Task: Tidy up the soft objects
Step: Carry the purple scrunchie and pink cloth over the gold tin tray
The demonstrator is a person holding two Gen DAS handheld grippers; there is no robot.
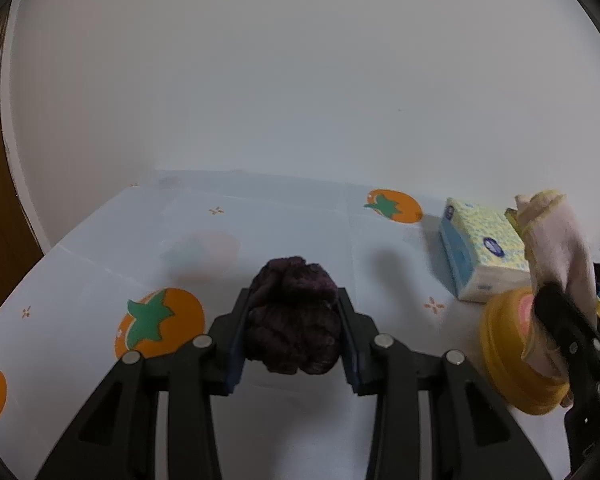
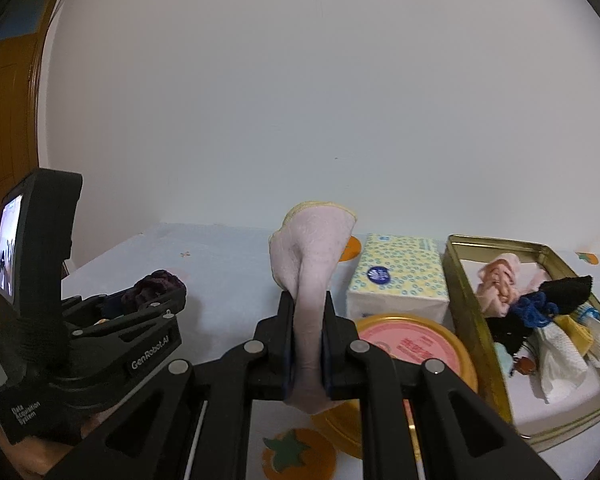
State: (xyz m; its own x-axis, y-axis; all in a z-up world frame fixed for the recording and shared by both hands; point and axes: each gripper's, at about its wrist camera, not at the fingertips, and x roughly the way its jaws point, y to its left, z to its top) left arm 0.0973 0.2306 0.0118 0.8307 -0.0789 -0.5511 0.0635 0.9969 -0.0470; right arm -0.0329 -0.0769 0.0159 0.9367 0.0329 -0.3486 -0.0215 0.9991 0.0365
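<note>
My left gripper (image 1: 294,300) is shut on a dark purple fuzzy bundle (image 1: 294,316), held above the table; from the right wrist view the same gripper (image 2: 156,300) and bundle (image 2: 156,282) show at the left. Pressed between the pads of my right gripper (image 2: 307,304) is a pale pink sock with a yellow cuff (image 2: 314,248), standing upright. In the left wrist view that sock (image 1: 560,240) and gripper sit at the right edge. A gold metal tin (image 2: 460,280) at the right holds several soft items: a pink cloth, black and blue pieces, white fabric.
A tissue pack (image 2: 400,276) lies by the tin's left wall, with a round yellow lid with a pink label (image 2: 412,340) in front of it. The tablecloth (image 1: 260,216) is pale blue with orange fruit prints. A white wall stands behind; a wooden door is at the left.
</note>
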